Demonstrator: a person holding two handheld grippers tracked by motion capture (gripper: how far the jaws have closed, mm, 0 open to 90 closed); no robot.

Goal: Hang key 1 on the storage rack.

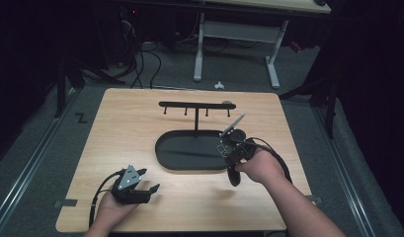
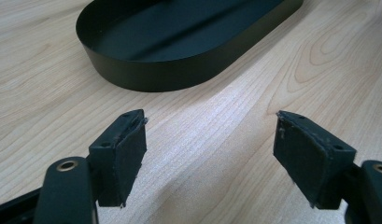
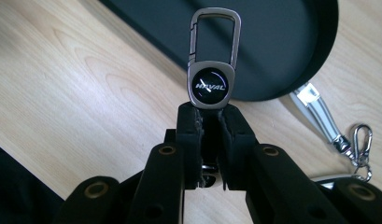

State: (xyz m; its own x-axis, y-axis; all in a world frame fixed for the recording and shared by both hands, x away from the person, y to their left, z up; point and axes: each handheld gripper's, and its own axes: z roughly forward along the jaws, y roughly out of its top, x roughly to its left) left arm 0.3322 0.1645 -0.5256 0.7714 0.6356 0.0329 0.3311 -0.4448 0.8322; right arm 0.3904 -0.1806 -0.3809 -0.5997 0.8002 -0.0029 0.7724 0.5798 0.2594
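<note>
My right gripper [image 3: 209, 116] is shut on a metal keychain [image 3: 212, 84], which has a round black badge and a carabiner clip standing up from the jaws. In the high view that gripper [image 1: 228, 150] hovers over the right end of the black oval tray [image 1: 162, 158], with the keychain [image 1: 222, 148] at its tip. A black rack with small hooks [image 1: 195, 104] rises on a post from the tray's far side. My left gripper [image 1: 147, 180] rests near the table's front left, jaws wide open with bare wood between them [image 2: 209, 154].
A second silver keychain [image 3: 326, 121] with a small clasp lies on the wood just outside the tray's rim [image 3: 291, 60]. The tray wall [image 2: 179, 74] stands ahead of the left jaws. Beyond the table are a white desk frame [image 1: 273, 59] and floor cables.
</note>
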